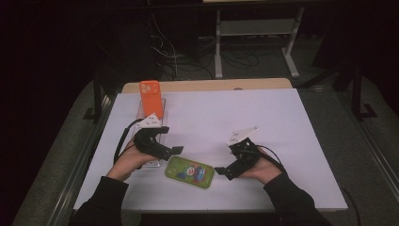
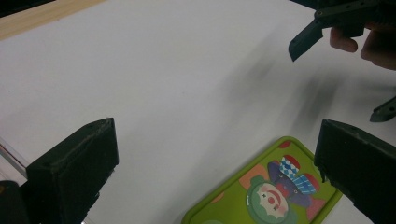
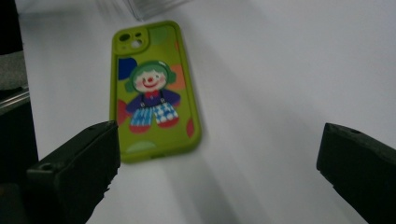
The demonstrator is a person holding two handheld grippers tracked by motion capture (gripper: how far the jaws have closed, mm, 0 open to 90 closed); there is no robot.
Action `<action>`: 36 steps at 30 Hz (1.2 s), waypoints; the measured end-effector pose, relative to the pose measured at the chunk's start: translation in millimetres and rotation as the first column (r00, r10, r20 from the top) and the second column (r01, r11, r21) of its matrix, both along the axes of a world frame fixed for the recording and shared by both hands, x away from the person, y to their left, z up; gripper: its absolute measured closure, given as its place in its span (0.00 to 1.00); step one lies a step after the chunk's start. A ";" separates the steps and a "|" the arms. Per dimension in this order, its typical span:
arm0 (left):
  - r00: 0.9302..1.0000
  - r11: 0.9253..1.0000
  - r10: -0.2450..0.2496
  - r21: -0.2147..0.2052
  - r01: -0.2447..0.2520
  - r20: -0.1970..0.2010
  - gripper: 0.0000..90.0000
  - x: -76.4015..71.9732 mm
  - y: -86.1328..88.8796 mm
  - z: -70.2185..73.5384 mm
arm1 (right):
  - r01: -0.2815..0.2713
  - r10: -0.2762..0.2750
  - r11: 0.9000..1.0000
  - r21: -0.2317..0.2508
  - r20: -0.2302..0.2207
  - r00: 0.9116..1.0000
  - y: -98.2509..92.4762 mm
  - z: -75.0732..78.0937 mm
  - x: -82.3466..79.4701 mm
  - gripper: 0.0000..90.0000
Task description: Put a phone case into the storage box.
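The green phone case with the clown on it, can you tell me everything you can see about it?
The green phone case is lime green with rounded corners and looks soft and rubbery. It shows a clown with green hair, a red nose, a purple top and blue checked trousers, among coloured spots. Camera holes sit at one end. It lies flat, picture side up, on the white table, between the two open grippers. Nothing grips it.

Two phone cases: one green [image 1: 189,173], one orange [image 1: 151,98]; one clear stand [image 1: 141,113]; two grippers.
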State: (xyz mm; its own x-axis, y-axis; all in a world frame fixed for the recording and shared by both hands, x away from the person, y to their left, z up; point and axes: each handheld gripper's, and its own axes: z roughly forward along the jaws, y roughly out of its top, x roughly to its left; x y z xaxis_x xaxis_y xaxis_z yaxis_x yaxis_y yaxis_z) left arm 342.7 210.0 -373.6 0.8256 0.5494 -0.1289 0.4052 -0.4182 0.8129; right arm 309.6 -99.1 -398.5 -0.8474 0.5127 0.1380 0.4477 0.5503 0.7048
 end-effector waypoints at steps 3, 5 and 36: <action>1.000 1.000 0.000 -0.002 0.000 0.000 0.00 -0.2 0.0 -0.1 | -0.012 0.012 1.000 -0.014 0.002 1.000 14.3 0.4 3.1 0.00; 1.000 1.000 0.000 -0.002 0.000 0.000 0.00 0.1 0.5 0.3 | -0.022 0.022 1.000 -0.020 -0.001 1.000 24.0 -0.9 4.7 0.00; 1.000 1.000 0.000 -0.016 0.000 -0.004 0.00 -0.3 2.6 1.9 | -0.158 0.168 0.965 -0.209 0.029 0.985 85.9 -39.2 -5.9 0.08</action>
State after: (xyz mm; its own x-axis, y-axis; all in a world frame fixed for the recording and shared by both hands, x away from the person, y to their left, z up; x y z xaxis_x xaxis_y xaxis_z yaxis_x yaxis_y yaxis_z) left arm 342.4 212.6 -371.7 0.8249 0.5474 -0.1410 0.4087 -0.4053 0.8178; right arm 303.7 -13.3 -437.7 -0.9248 0.3804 0.0035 0.3099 0.7480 0.5869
